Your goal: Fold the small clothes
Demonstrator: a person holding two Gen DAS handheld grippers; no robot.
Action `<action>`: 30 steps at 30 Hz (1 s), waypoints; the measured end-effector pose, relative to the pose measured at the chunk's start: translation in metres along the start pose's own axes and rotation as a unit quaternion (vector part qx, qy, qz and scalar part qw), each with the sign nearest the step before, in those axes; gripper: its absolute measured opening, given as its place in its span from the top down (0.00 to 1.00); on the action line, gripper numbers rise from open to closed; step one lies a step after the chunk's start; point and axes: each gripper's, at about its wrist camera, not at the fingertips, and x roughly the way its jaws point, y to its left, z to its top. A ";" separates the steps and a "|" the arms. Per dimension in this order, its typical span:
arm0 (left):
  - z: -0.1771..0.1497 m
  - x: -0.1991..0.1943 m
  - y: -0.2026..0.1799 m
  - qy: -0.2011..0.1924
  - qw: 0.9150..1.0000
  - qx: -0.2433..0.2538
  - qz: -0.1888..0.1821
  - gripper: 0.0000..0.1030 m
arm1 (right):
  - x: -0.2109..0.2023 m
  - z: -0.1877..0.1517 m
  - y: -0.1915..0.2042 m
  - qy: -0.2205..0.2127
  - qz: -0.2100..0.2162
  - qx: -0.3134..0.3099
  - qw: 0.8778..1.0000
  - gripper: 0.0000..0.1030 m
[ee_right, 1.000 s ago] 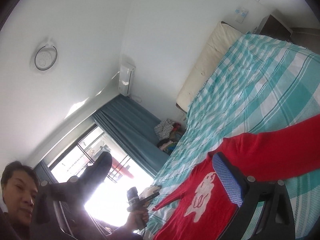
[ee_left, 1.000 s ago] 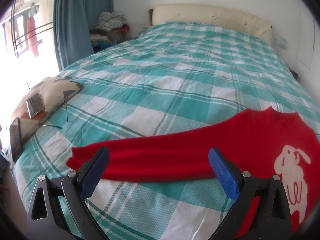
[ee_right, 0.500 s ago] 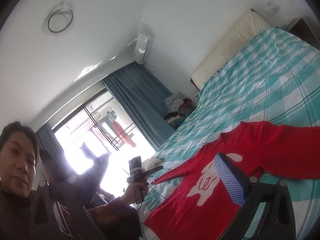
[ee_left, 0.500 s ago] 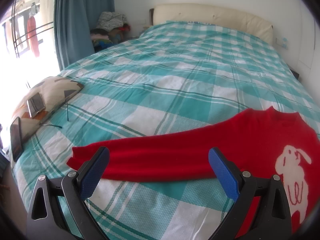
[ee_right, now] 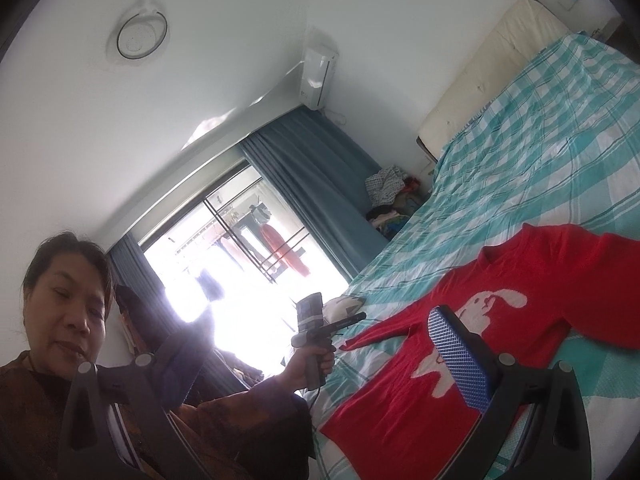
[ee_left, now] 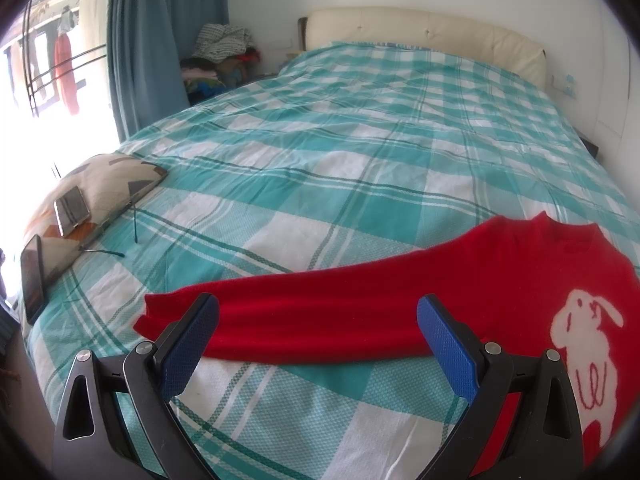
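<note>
Leftmost, pillow: at the bed's left edge we see a patterned pillow (ee_left: 100, 184) with a phone (ee_left: 72, 210) lying flat on it and a second phone (ee_left: 33, 276) propped against its near end.
Bedspread: we see a teal-and-white checked bedspread (ee_left: 320, 152) covering the bed up to a cream headboard (ee_left: 424, 32).
Left gripper: our left gripper (ee_left: 318, 320) hangs just above the bedspread, jaws spread wide with nothing between them; the blue pads (ee_left: 446, 344) frame the sweater's sleeve.
Sweater: the red sweater (ee_left: 500, 280) lies flat, front up, near the bed's near edge, a white rabbit (ee_left: 580, 344) on its chest; one sleeve (ee_left: 304, 316) stretches left across the bedspread, its cuff beside the left pad.
Right gripper: our right gripper (ee_right: 320, 344) is tilted and held above the sweater (ee_right: 460, 344); its jaws stand wide apart and pinch nothing. One blue pad (ee_right: 460, 356) shows clearly, the other is dark against the window.
Person: in the right wrist view we see a hand (ee_right: 316, 364) holding the left gripper's handle, out over the sleeve end.
Far right, second sleeve: it bends away toward the bed's right side (ee_right: 600, 280).
</note>
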 end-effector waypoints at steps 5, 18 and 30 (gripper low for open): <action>0.000 0.000 0.000 0.000 1.000 0.000 0.000 0.03 | -0.003 0.001 -0.006 -0.002 -0.010 0.012 1.000 0.00; 0.000 0.001 0.000 0.000 1.000 0.000 0.000 0.03 | 0.004 0.000 -0.002 0.017 0.010 0.010 1.000 0.00; 0.001 0.001 0.000 0.000 1.000 0.000 0.000 0.03 | 0.029 -0.018 0.018 0.086 -0.014 -0.069 0.994 0.00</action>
